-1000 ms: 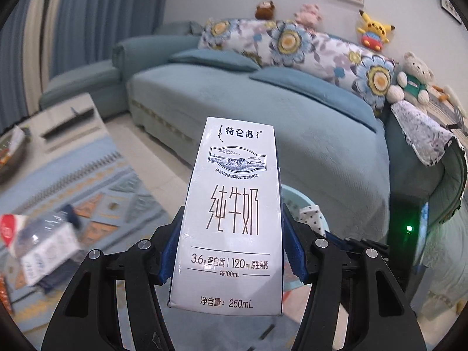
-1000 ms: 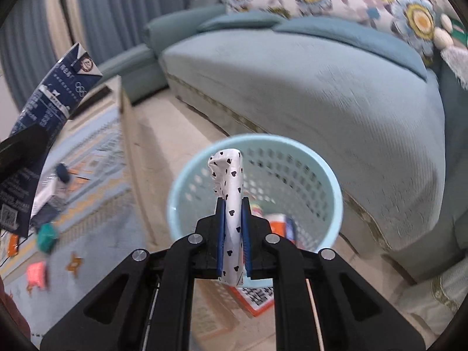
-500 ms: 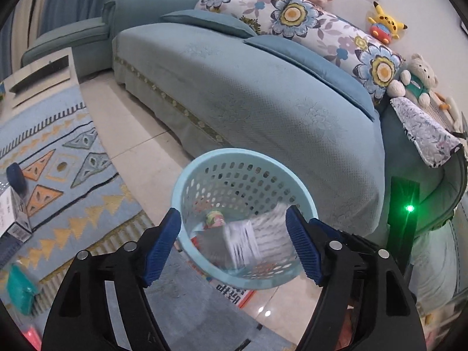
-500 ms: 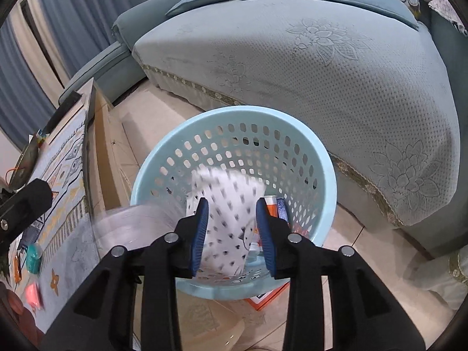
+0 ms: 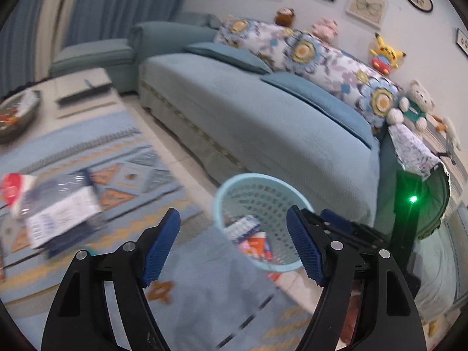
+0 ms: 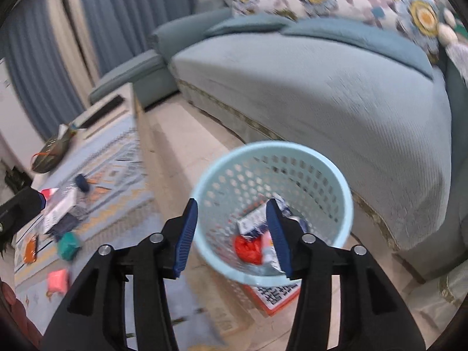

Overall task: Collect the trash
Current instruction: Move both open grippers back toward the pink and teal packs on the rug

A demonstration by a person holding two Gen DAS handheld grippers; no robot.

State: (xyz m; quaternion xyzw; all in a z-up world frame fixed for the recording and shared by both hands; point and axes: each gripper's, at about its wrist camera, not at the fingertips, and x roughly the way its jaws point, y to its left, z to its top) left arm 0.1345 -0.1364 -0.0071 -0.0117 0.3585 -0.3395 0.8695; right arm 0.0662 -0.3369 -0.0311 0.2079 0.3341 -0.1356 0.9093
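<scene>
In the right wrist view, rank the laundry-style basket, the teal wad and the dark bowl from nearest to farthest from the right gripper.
1. Basket, just ahead of the right gripper.
2. Teal wad, on the table to the left.
3. Dark bowl, far left end.

Blue sofa [image 5: 263, 122] set along the wall, floral cushions [image 5: 307, 55] propped on its back, plush toys [image 5: 383, 55] lined above them, framed pictures [image 5: 365, 5] hung on the wall, patterned rug [image 5: 96, 158] spread on the floor, blue curtains [image 6: 122, 14] drawn.
</scene>
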